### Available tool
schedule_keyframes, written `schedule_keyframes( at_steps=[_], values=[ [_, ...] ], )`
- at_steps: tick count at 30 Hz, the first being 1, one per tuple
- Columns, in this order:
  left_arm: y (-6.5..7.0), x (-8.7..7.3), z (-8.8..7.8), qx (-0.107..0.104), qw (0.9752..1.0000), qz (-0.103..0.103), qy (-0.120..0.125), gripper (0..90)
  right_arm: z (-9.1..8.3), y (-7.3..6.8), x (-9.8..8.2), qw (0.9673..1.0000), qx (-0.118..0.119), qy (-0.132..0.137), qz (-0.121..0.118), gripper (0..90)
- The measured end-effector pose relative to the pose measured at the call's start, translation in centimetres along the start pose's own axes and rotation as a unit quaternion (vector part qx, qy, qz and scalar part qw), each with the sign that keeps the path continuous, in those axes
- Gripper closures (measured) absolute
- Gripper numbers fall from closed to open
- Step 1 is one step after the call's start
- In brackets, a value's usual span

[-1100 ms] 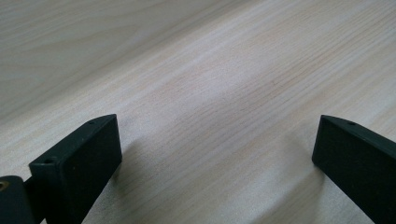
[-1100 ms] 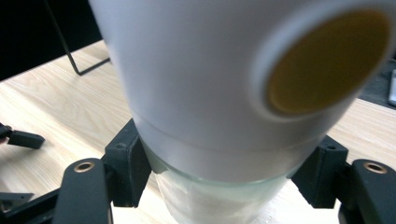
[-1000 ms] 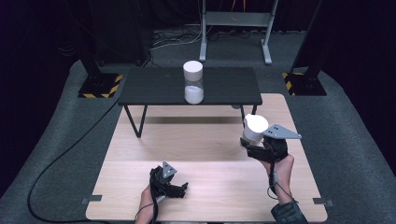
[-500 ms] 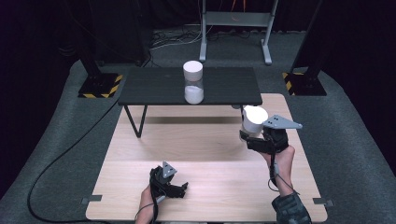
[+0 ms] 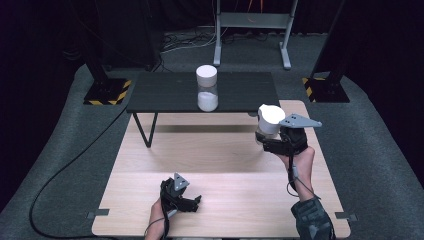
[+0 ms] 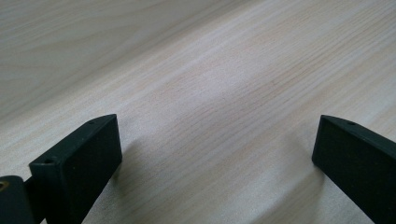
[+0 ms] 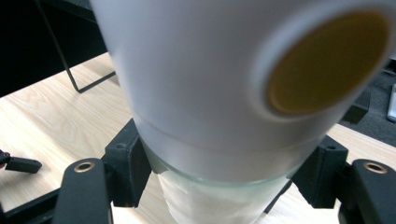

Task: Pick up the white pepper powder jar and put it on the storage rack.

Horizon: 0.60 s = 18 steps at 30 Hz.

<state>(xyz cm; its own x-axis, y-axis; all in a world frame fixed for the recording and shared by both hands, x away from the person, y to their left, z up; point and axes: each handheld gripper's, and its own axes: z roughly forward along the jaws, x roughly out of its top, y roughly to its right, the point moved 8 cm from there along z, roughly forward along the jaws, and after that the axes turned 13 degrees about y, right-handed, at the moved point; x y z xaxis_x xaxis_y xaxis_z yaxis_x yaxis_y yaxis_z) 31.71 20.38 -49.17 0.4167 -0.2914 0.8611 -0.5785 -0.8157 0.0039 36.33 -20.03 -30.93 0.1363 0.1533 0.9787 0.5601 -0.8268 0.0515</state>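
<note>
Beyond the held jar, another jar stands well apart.

The right gripper is held raised at two o'clock, jaws clamped tight; the left gripper is rested at six o'clock, jaws spread wide.

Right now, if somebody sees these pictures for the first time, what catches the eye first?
Most likely the glass jar with a white lid, clamped in the right gripper above the right side of the pale wooden table; in the right gripper view the black jaws press on its glass just under the lid. A second, similar jar stands on the low black table behind. The left gripper rests near the front edge, jaws wide apart.
</note>
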Motion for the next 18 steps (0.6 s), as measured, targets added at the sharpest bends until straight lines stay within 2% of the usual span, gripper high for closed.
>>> schedule_keyframes(
  at_steps=[18],
  values=[
    [0.0,0.0,0.0,0.000,1.0000,0.000,0.000,1.4,1.2,0.2,2.7,0.9999,0.006,0.003,-0.010,30.2]
  ],
)
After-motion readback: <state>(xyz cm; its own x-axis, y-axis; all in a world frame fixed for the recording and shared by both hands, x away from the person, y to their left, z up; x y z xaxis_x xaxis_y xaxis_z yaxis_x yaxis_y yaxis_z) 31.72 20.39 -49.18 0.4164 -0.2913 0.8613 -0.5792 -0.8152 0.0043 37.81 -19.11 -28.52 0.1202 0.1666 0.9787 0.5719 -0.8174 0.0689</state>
